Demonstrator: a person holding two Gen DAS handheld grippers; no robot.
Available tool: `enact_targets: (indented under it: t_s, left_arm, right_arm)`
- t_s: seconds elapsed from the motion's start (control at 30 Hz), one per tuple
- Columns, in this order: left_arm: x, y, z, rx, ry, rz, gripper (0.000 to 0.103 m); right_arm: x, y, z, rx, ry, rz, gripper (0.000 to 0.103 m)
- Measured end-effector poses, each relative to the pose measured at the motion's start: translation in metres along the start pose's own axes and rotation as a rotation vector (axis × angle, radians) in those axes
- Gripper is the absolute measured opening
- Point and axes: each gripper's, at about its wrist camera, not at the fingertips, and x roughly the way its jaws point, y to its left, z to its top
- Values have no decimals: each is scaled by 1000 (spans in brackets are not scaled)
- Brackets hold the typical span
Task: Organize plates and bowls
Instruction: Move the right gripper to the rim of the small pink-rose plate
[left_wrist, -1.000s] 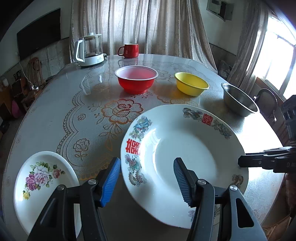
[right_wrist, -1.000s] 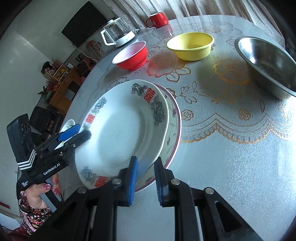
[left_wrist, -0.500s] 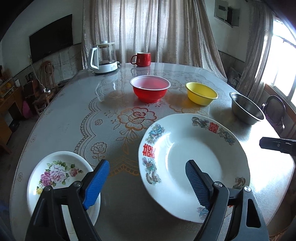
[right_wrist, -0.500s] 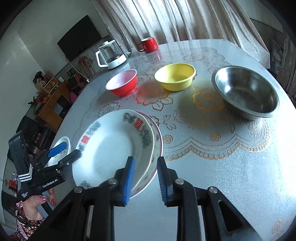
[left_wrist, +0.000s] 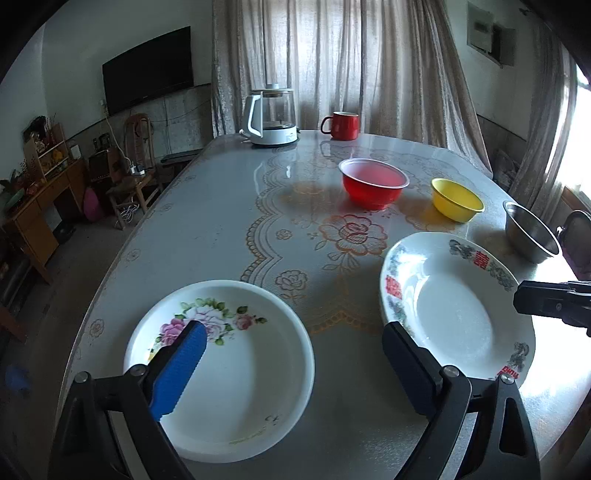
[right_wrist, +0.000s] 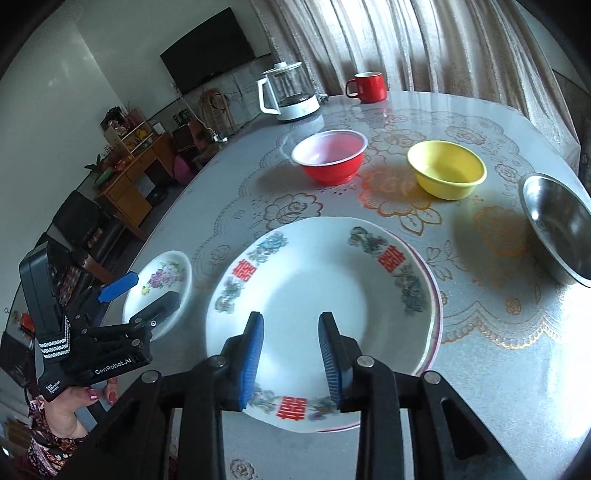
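Your left gripper (left_wrist: 291, 354) stands with its jaws spread wide and holding nothing, poised over the right part of the small white plate with pink and purple flowers (left_wrist: 236, 373), which lies at the near left edge of the lace-patterned grey tabletop (left_wrist: 221, 206). Your right gripper (right_wrist: 291, 354) hovers with a moderate gap between its blue pads (right_wrist: 253, 354), gripping nothing, above the near rim of the large white plate with red double-happiness characters (right_wrist: 321, 310). That plate lies on a second plate with a maroon rim (right_wrist: 437, 314), of which only the right edge shows; the stack sits at the near edge, just right of the floral plate. Behind it, toward the middle of the tabletop, stand a red plastic bowl (right_wrist: 330, 157) and a yellow bowl (right_wrist: 447, 168), apart from each other. A stainless steel bowl (right_wrist: 561, 225) rests near the right edge. At the far edge stand a glass kettle with a white handle (left_wrist: 271, 116) and a red mug (left_wrist: 341, 125).
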Motion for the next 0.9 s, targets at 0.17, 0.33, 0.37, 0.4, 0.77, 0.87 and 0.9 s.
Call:
enact_targets:
  t_s: [0.17,0.33,0.37,0.4,0.77,0.87,0.9]
  left_arm:
    - [-6,38,-7,-69,-7,35,99]
    - [-12,94,-15,-201,-15,72,101]
    - [-12,106,-17,-232,-10,76,101]
    - [-12,117,-19,-261,-5,78,101]
    - [6,170,-40,-367,92,36,101]
    - [12,167,-41,-365,117,-14,101]
    - [15,166,-40,-366,123,-36,101]
  right_arm:
    - [21,31,2,-36,30,41,31]
    - [40,67,10,-87,53,71,35]
    - [45,74,12,-99,56,73,36]
    - [49,81,14,-109,61,75,36]
    - [95,123,21,-129,137,80,36]
    - [106,129,22,-130,161,58,36]
    - [110,130,22,-129,169,47,36]
